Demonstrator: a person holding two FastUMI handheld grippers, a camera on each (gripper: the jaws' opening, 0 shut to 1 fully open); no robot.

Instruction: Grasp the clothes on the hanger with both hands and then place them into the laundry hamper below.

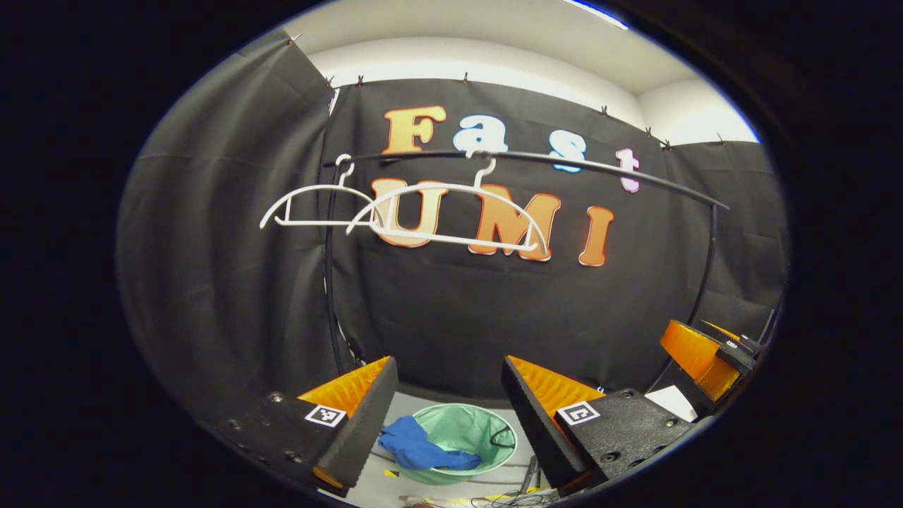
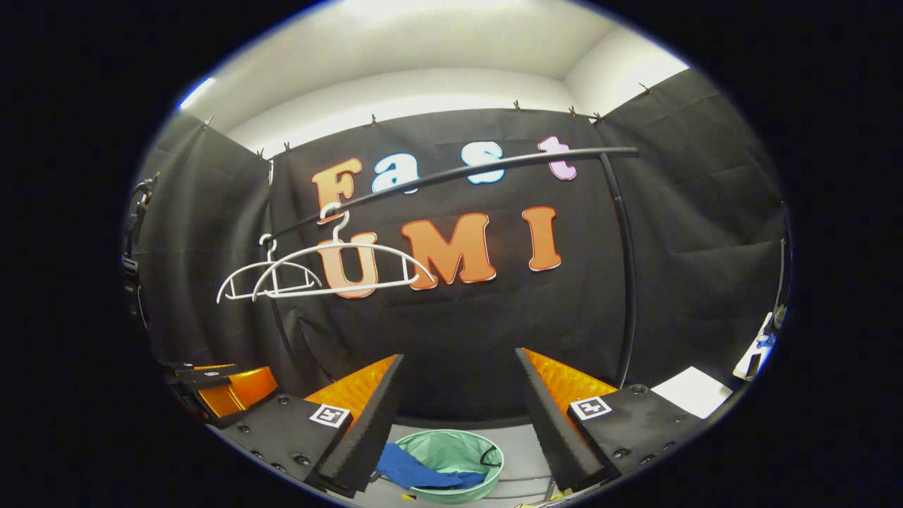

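Both grippers — left gripper (image 1: 448, 402) and right gripper (image 2: 458, 406) — stand wide apart, holding nothing. The blue cloth (image 1: 423, 448) drapes over the near rim of the green hamper (image 1: 487, 441) on the floor, below the rail (image 1: 564, 166) carrying two bare white hangers (image 1: 451, 215).

Bright light falls from above, washing the pale ceiling (image 1: 494, 49) to glare, while the black cloth stays dim. Everything looks sharp, though the rail (image 2: 451, 173) bows with fisheye curve.
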